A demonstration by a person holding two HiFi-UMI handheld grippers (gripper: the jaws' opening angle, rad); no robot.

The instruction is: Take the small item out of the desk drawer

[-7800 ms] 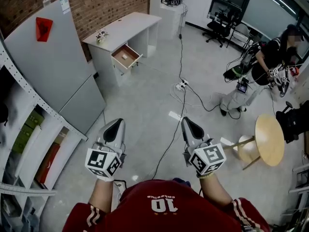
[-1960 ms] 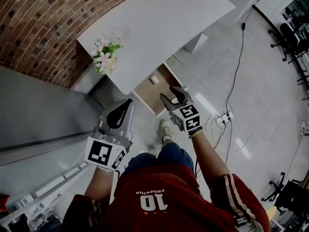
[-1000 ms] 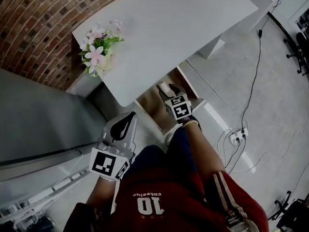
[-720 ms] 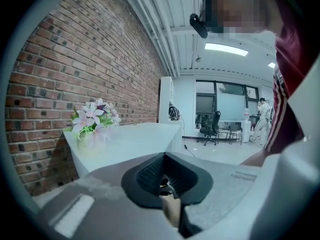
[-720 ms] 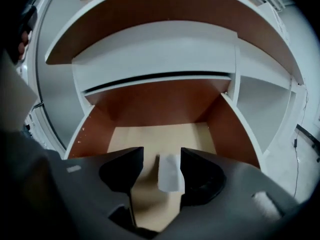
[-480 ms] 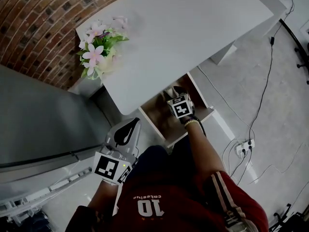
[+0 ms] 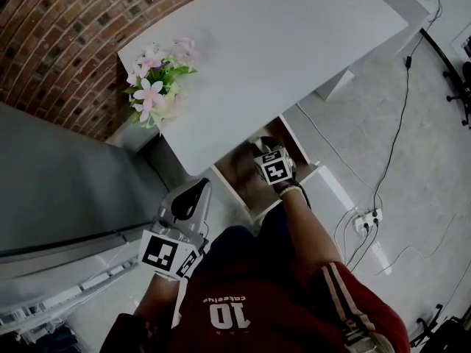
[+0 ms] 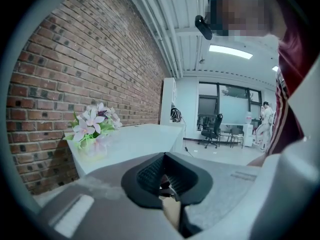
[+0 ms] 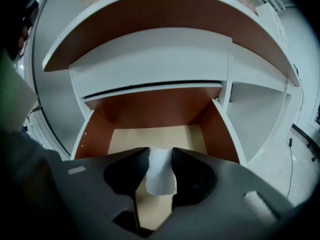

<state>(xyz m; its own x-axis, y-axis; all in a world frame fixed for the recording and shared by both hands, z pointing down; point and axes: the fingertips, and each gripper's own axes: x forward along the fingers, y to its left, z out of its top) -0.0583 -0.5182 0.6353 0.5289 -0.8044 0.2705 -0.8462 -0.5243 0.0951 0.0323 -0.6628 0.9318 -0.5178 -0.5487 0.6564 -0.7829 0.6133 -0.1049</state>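
The right gripper (image 7: 259,144) reaches down into the open drawer (image 7: 246,184) under the front edge of the white table (image 7: 272,57). In the right gripper view its 2 fingers (image 9: 130,171) have just been closing and now press on both sides of the small white item (image 9: 160,176). The item fills the gap between them. It is inside the drawer, over the pale floor and between the brown side walls (image 9: 92,134). Whether its lower end rests on that floor cannot be told.

The left gripper (image 7: 193,191) hangs well apart from the drawer, low beside the person's leg and next to a grey panel (image 7: 66,190). In the left gripper view its dark fingers (image 8: 150,176) meet at their tips with nothing between them.

A bunch of pink and white flowers (image 7: 156,87) stands at the table's left end, against the brick wall (image 7: 66,28). Cables and a power strip (image 7: 366,219) lie on the floor to the right.
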